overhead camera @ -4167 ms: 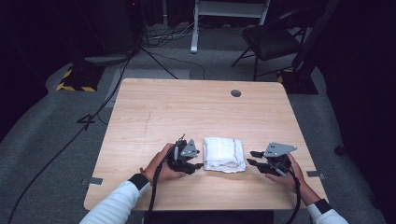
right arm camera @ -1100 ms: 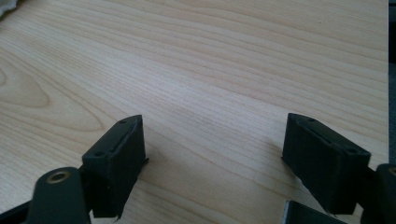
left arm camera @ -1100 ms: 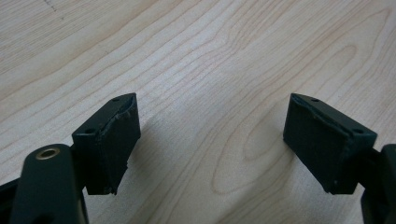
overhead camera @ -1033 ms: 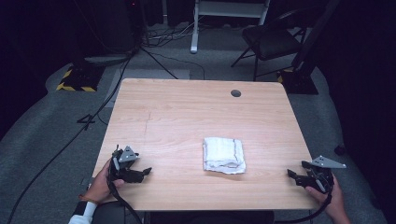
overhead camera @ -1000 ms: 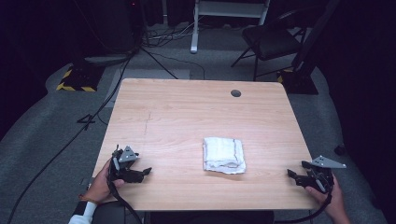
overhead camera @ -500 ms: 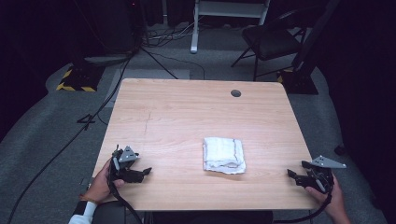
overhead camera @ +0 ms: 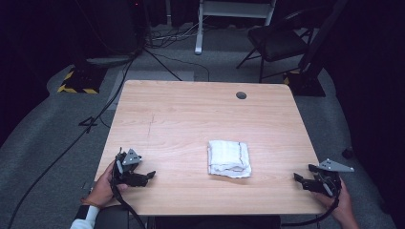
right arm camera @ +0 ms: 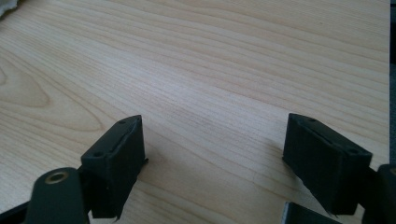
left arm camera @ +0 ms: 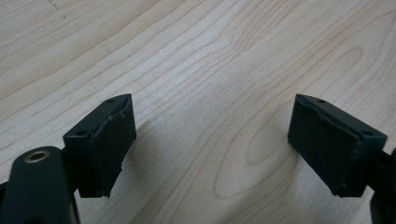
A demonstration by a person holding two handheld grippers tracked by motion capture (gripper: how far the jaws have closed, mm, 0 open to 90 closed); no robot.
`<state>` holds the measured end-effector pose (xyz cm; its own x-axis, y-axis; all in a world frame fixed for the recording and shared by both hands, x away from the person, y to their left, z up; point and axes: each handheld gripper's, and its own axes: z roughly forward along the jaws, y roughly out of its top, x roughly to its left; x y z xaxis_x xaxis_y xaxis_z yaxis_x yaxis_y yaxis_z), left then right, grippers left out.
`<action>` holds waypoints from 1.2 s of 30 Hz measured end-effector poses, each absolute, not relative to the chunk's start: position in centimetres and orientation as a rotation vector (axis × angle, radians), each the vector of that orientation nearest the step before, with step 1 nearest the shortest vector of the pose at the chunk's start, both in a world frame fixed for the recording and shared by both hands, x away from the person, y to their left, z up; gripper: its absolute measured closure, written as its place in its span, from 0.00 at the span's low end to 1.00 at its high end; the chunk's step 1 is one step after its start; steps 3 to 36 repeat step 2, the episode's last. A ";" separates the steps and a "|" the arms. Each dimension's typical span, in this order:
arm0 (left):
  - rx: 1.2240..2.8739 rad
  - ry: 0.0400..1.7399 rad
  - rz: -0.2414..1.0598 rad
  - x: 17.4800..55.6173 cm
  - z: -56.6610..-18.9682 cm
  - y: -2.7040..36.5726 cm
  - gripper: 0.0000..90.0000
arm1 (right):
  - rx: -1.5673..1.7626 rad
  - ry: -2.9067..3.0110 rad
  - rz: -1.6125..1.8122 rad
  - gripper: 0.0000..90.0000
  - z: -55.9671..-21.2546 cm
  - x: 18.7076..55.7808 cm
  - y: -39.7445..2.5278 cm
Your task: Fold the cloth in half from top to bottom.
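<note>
I see the folded white towel (overhead camera: pixel 229 159) lying flat on the wooden counter (overhead camera: pixel 191 114), a little right of centre and toward my near edge, with nothing touching it. My left tool (overhead camera: pixel 145 176) sits at the near left corner of the counter, held in a hand (overhead camera: pixel 102 188) that comes in from the bottom edge, its jaws pointing right toward the towel and well apart from it. In the left gripper view the left tool's two black jaws stand wide with bare wood grain between them. My right tool (overhead camera: pixel 301 179) is at the near right corner, close to the counter's right edge, gripped by the other hand (overhead camera: pixel 341 210), with its jaws pointing left toward the towel and also well apart from it. In the right gripper view those jaws are spread wide over bare wood, and a sliver of the towel peeks in at the top left corner. A small round dark grommet (overhead camera: pixel 241 95) sits near the far edge of the counter
</note>
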<state>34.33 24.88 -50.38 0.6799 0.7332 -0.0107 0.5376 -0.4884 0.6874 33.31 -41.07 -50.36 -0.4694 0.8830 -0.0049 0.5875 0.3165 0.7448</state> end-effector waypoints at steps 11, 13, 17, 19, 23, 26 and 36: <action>2.211 0.972 0.372 34.3 -50.4 24.9 0.17 | 1.303 2.175 0.968 0.23 -50.4 33.3 -41.1; 2.211 0.972 0.372 34.3 -50.4 24.9 0.17 | 1.303 2.175 0.968 0.23 -50.4 33.3 -41.1; 2.211 0.972 0.372 34.3 -50.4 24.9 0.17 | 1.303 2.175 0.968 0.23 -50.4 33.3 -41.1; 2.211 0.972 0.372 34.3 -50.4 24.9 0.17 | 1.303 2.175 0.968 0.23 -50.4 33.3 -41.1; 2.211 0.972 0.372 34.3 -50.4 24.9 0.17 | 1.303 2.175 0.968 0.23 -50.4 33.3 -41.1; 2.211 0.972 0.372 34.3 -50.4 24.9 0.17 | 1.303 2.175 0.968 0.23 -50.4 33.3 -41.1; 2.211 0.972 0.372 34.3 -50.4 24.9 0.17 | 1.303 2.175 0.968 0.23 -50.4 33.3 -41.1</action>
